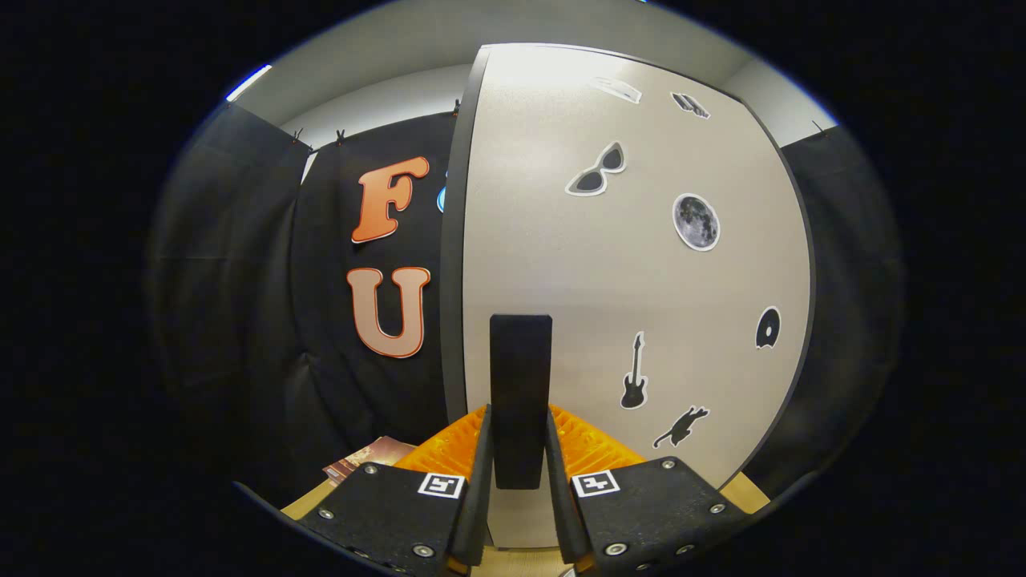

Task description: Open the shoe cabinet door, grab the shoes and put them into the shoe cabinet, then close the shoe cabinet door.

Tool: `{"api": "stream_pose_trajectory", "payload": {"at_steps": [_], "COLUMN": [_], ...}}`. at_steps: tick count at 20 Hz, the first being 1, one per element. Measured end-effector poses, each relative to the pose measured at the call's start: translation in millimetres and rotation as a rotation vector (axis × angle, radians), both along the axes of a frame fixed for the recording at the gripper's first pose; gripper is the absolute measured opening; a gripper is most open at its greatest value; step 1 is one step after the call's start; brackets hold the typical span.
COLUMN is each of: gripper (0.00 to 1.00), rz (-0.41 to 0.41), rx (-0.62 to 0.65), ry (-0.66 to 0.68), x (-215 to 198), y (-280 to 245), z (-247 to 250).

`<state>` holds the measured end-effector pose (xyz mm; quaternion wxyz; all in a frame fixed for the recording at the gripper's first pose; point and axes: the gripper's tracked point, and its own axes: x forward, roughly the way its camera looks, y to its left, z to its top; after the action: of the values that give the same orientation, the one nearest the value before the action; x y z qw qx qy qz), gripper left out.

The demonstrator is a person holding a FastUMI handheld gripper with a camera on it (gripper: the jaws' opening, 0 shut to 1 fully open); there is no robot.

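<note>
Item: door (609,264), centre to right of frame, its dark handle (521,385) at lower centre pinched between my fingers (519,473) (both pads look pressed on it); I judge a steady, unhurried swing best, grip kept square to avoid slipping.

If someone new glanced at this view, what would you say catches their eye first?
Most striking is the pale cabinet door, close ahead and dotted with stickers: sunglasses, a moon, a guitar. Next is its upright black handle, which sits between the fingers of the tongs; both fingers appear closed against its sides.
</note>
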<state>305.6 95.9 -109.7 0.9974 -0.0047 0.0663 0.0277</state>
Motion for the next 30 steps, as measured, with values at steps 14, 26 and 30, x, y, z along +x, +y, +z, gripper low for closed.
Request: {"api": "stream_pose_trajectory", "payload": {"at_steps": [14, 26, 30], "gripper": [0.34, 0.33, 0.33], "rz": [0.048, 0.08, 0.082], "rx": [0.03, 0.064, 0.067], "ry": [-0.016, -0.03, -0.044], "x": [-91.9, -140.0, -154.9], "y": [-37.7, -78.2, -91.6], "z": [8.3, 11.6, 16.6]}}
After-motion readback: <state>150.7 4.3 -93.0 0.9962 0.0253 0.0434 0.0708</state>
